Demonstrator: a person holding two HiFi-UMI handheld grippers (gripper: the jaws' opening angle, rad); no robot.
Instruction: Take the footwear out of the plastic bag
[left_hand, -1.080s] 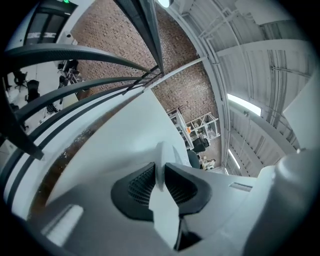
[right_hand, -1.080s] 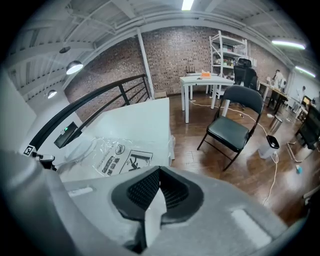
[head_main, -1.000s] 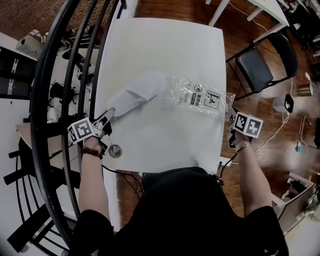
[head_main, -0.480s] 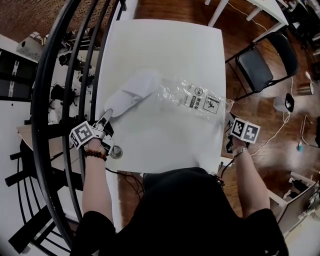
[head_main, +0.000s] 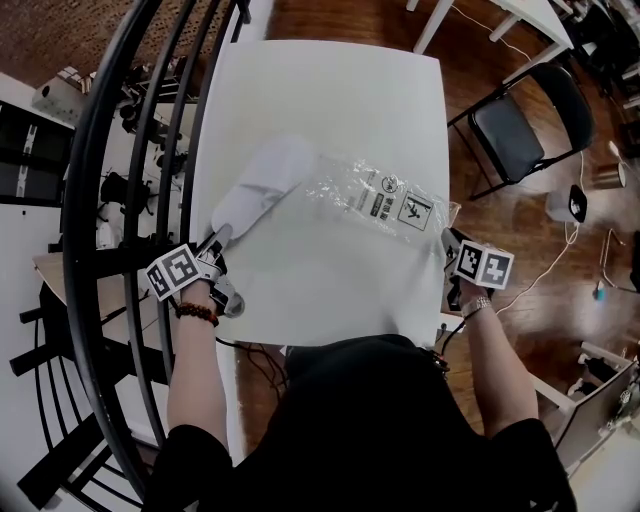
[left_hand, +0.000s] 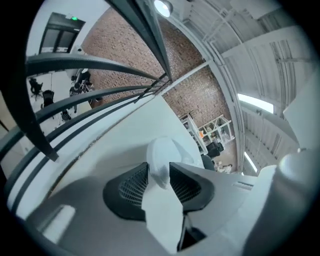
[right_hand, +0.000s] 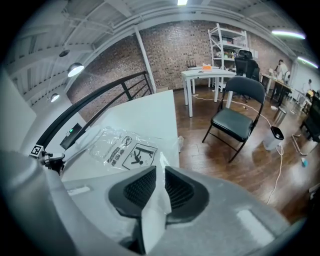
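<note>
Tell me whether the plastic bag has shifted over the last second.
Yes. The plastic bag slid slightly left, away from the table's right edge and toward the slipper.

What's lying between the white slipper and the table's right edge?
The crumpled clear plastic bag with printed labels, right of the white fabric slipper; the head view shows it.

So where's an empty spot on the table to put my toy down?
The far end of the table, beyond the slipper and plastic bag, is bare. So is the strip along the near edge. The middle is crowded.
</note>
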